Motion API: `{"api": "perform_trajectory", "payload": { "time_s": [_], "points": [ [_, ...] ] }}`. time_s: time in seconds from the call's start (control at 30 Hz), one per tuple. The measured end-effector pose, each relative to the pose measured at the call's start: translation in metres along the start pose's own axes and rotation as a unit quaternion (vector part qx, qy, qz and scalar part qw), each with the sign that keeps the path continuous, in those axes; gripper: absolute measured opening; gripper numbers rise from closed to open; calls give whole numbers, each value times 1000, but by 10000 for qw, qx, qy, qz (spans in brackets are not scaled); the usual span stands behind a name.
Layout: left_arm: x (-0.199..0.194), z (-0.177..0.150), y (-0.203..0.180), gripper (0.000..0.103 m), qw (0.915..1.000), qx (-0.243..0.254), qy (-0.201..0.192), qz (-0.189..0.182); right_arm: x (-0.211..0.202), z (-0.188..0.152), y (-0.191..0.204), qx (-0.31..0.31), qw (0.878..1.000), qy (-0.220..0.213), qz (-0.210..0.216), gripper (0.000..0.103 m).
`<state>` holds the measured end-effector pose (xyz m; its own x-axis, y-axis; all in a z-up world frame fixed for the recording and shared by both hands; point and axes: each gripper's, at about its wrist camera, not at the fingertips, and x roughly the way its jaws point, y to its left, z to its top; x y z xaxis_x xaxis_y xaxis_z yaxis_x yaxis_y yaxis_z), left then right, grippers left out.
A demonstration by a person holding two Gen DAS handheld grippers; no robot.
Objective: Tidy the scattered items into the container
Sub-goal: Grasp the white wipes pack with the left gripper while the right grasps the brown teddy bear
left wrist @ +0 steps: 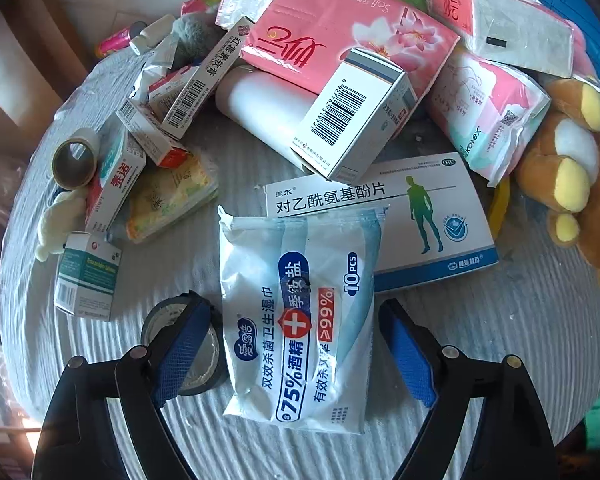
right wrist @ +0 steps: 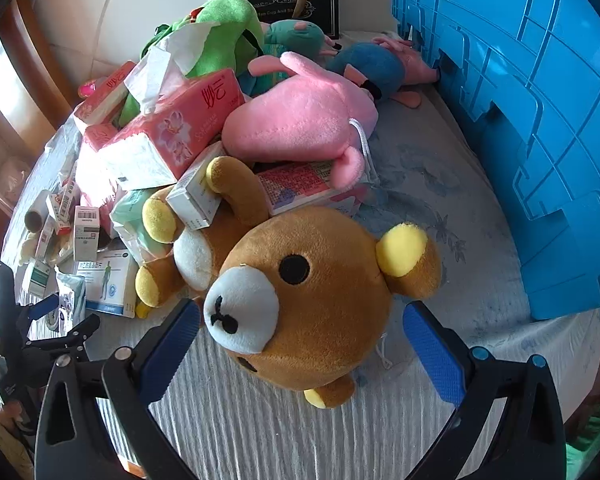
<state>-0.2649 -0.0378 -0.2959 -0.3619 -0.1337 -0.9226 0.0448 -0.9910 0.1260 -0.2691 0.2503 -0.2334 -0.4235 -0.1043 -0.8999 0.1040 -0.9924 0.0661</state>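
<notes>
A white and blue pack of wet wipes (left wrist: 300, 312) lies on the ribbed grey cloth, and my left gripper (left wrist: 296, 352) stands open astride its near half, blue pads close to both sides without pressing. Its left finger (left wrist: 184, 348) covers part of a tape roll (left wrist: 160, 320). In the right wrist view my right gripper (right wrist: 304, 350) is open around the head of a brown plush bear (right wrist: 316, 300), with a gap on each side. The blue plastic crate (right wrist: 520, 120) stands at the right. My left gripper (right wrist: 56, 320) also shows at that view's left edge.
Behind the wipes lie a flat medicine box (left wrist: 400, 220), a barcode box (left wrist: 352, 120), pink tissue packs (left wrist: 340, 28), small cartons and a second tape roll (left wrist: 74, 160). A pink plush (right wrist: 300, 120), green and blue plush toys and a black box (right wrist: 292, 0) crowd the back.
</notes>
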Motion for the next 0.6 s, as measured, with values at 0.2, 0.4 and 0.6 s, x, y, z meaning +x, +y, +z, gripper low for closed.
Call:
{"api": "perform_trajectory", "payload": {
  "time_s": [0.2,0.4,0.6],
  "points": [
    [1,5,-3,78,9998,187,-15,46,21,-3,0,175,9996,194,50,103],
    [7,13,-8,79,9995,232,57,-207,37,-1,-11,475,9986,206,120,103],
    [3,10,-8,65,9989,158,-5,-442,34,-4,-14,543,9980,239,202,103]
  ]
}}
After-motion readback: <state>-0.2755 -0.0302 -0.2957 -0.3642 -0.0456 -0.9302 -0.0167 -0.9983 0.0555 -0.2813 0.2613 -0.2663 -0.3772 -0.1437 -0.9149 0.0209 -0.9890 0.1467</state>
